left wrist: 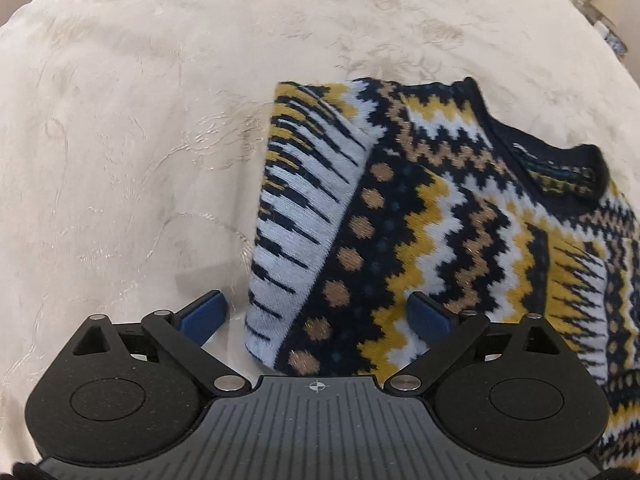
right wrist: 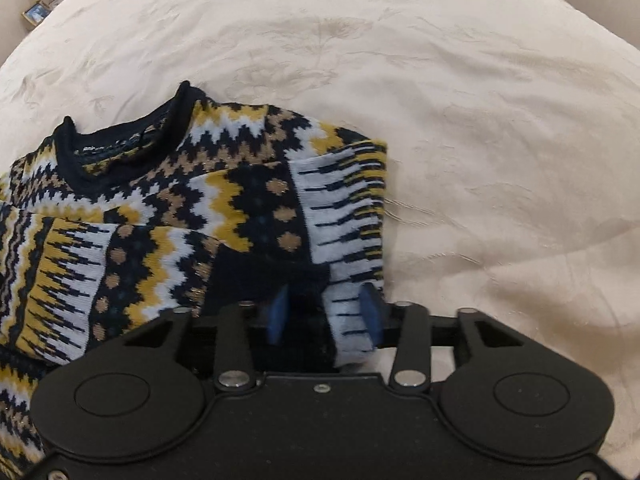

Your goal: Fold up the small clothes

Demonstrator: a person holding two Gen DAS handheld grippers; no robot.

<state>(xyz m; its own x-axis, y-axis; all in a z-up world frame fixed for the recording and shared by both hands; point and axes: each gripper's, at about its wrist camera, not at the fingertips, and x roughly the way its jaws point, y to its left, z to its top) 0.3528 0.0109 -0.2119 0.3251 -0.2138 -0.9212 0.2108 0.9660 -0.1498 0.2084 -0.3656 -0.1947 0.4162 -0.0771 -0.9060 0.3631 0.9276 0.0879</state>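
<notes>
Straddling sweater (left wrist: 420,216) edge: left hand-held gripper (left wrist: 316,314), jaws spread wide, nothing pinched. Right hand-held gripper (right wrist: 326,314) half spread around folded sleeve (right wrist: 348,216), pads not pressing. Sweater lying on cream bedspread (right wrist: 460,100).

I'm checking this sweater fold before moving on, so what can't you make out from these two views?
- Sweater hem: cut off by the left wrist view's right edge and hidden behind the left gripper.
- Fabric beneath the right gripper: covered by its body; grip unclear.
- Picture frame: too small to read.
</notes>
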